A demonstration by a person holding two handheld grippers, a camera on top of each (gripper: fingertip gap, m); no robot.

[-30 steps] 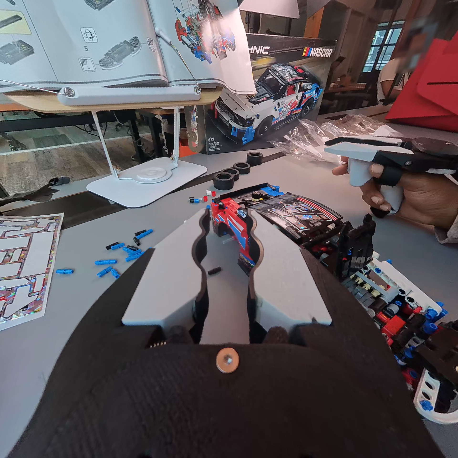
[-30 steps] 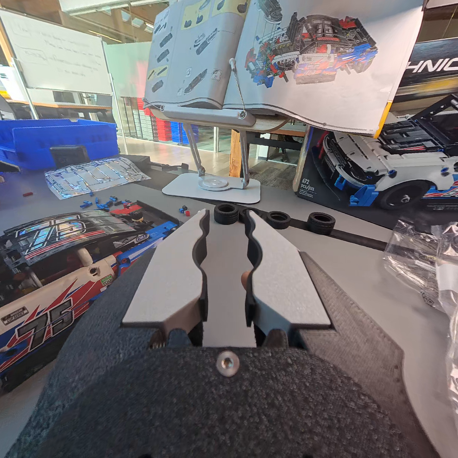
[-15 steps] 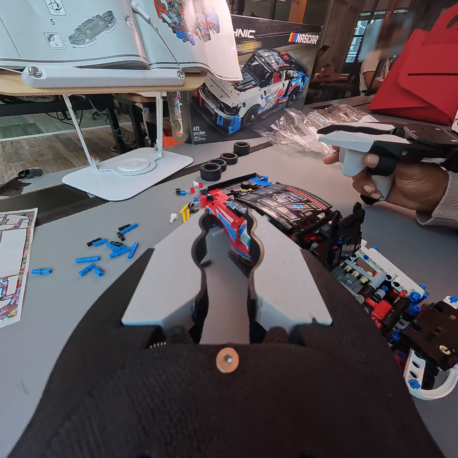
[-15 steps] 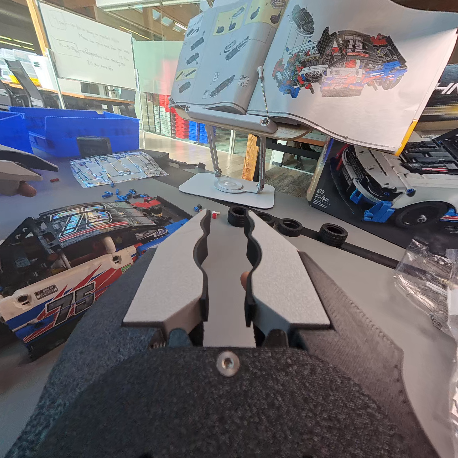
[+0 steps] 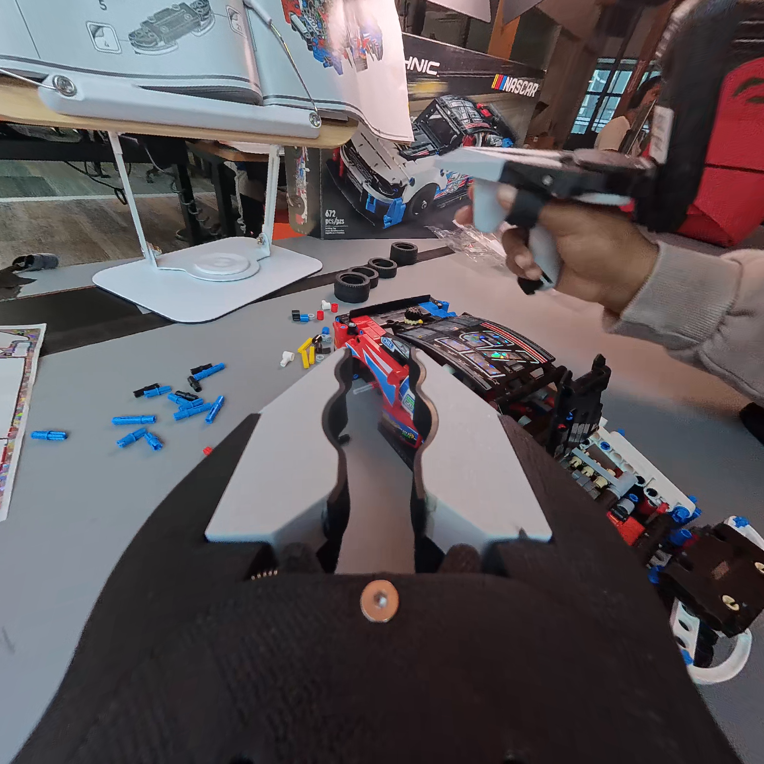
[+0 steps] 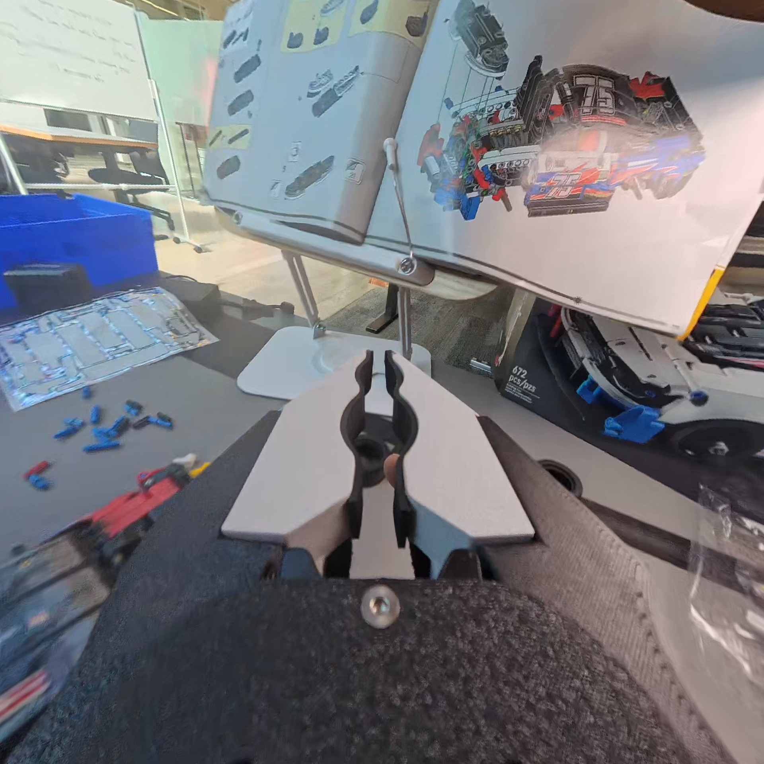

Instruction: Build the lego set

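Since the earlier frame, right tool [image 6: 378, 355] has narrowed its fingers to a slim gap and swung toward the row of black tyres [image 5: 374, 268]; one tyre [image 6: 369, 454] now shows between the finger bases, though whether it is clamped cannot be told. Left tool [image 5: 378, 364] has its fingers apart, empty, above the grey counter [image 5: 103, 516], with the red-and-blue nose of the partly built Lego race car [image 5: 467, 364] lying between and just beyond the fingertips. Car body extends to the right of that tool, its open white-and-black chassis end [image 5: 645, 496] nearest the camera. Loose blue and black pins [image 5: 182, 407] lie scattered on the counter to the left of the tool; small red, yellow and white pieces [image 5: 308, 351] lie just ahead of the car's nose. Left wrist view also shows the right tool [image 5: 467, 163], held in a hand [image 5: 578, 256], raised above the counter beyond the car. Behind stand the instruction booklet on a white stand [image 6: 330, 368], the set's box [image 5: 413, 165], a sticker sheet [image 6: 91, 343] and clear plastic bags [image 6: 727, 578].
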